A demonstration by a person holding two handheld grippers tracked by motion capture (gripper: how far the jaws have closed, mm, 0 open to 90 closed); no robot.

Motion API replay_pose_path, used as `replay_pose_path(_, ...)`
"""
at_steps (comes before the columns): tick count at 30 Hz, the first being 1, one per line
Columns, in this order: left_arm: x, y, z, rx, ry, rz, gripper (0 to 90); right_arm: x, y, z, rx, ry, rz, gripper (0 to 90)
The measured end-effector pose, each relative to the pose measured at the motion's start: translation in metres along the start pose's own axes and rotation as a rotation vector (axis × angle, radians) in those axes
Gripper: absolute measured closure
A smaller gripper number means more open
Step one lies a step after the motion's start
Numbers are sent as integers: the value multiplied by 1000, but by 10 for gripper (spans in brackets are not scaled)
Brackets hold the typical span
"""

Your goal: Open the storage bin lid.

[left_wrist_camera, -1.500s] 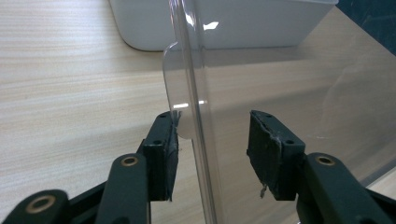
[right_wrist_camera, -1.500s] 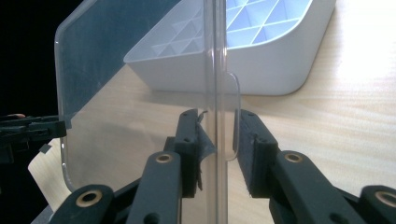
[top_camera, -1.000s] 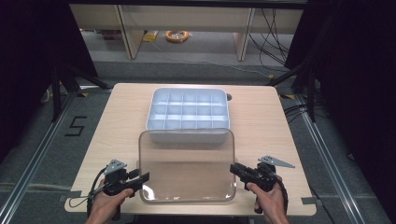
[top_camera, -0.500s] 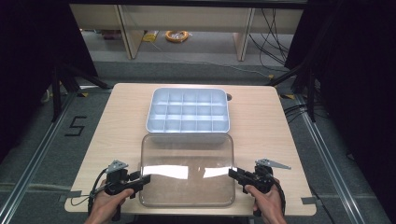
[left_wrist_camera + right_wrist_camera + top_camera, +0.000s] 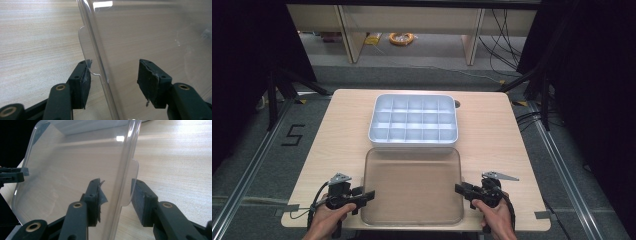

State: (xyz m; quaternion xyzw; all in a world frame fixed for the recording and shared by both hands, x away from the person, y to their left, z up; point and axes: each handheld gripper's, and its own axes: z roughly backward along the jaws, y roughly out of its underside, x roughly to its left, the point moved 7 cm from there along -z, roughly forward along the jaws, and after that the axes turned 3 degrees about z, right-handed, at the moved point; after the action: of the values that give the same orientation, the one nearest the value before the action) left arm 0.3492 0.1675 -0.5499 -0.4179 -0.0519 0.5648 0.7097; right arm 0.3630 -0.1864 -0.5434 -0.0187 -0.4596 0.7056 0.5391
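Observation:
A clear plastic lid (image 5: 412, 185) lies flat on the wooden table (image 5: 337, 135), just in front of a white compartment tray (image 5: 413, 142). My left gripper (image 5: 369, 195) is at the lid's left edge and my right gripper (image 5: 460, 189) at its right edge. Both pairs of jaws have just been opening. In the left gripper view the left gripper (image 5: 113, 72) straddles the lid's (image 5: 150, 37) rim and small tab with a wide gap. In the right gripper view the right gripper (image 5: 115, 192) stands apart around the lid's (image 5: 75, 170) rim and tab.
The tray has several empty compartments and sits mid-table. Bare wood lies left and right of the lid and tray. The table's front edge is close under both hands. Dark floor with cables and shelving lies beyond the far edge.
The lid's far edge was raised over the tray's front; it has come down flat on the table. Both grippers' jaws have spread apart off the lid's rim.

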Motion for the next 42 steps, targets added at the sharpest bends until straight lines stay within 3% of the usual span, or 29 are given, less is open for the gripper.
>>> replay_pose_path(1, 0, 0, 0, 6, 0, -1, 433, 1, 0, 0, 3, -4, -8, 604)
replay_pose_path(2, 3, 2, 0, 26, -2, -18, 432, -2, -1, -2, -10, -4, 30, 599)
replay_pose_path(8, 4, 4, -4, 31, -7, 1, 421, -6, 3, -6, 14, 4, 39, 575)
replay_pose_path(9, 5, 5, -3, 44, -5, -25, 419, -7, 3, -8, 14, 13, 40, 568)
replay_pose_path(14, 5, 6, -7, 45, -9, 1, 406, -7, 5, -10, 39, 22, 43, 545)
replay_pose_path(15, 6, 6, -5, 61, -10, -27, 406, -8, 5, -11, 34, 24, 50, 541)
replay_pose_path(17, 5, 6, -7, 46, -18, -9, 405, -8, 6, -12, 45, 28, 45, 532)
replay_pose_path(21, 5, 6, -7, 49, -28, -38, 392, -8, 7, -12, 56, 36, 46, 517)
replay_pose_path(23, 5, 6, -8, 39, -42, -28, 378, -10, 6, -12, 49, 49, 48, 498)
replay_pose_path(24, 6, 6, -7, 42, -46, -34, 373, -9, 6, -11, 47, 32, 43, 498)
replay_pose_path(25, 6, 5, -8, 33, -25, -51, 370, -11, 5, -11, 50, 48, 43, 498)
replay_pose_path(26, 7, 6, -5, 56, -44, -49, 354, -10, 5, -11, 49, 44, 38, 498)
replay_pose_path(30, 7, 5, -4, 50, -69, -57, 279, -12, 0, -9, 3, 50, 30, 451)
replay_pose_path(31, 3, 7, -2, 59, -77, 2, 266, -12, -3, -8, -15, 56, 40, 443)
replay_pose_path(32, 7, 4, -2, 48, -70, -65, 264, -10, -4, -6, -10, 53, 37, 434)
replay_pose_path(40, 2, -1, 1, 1, -51, -50, 276, -6, -9, -1, -36, 49, 87, 402)
replay_pose_path(41, 1, -2, 2, 0, -52, -47, 276, 0, -9, 2, -28, 46, 38, 395)
replay_pose_path(42, 1, -3, 3, -4, -35, -61, 276, -4, -12, 2, -50, 49, 96, 386)
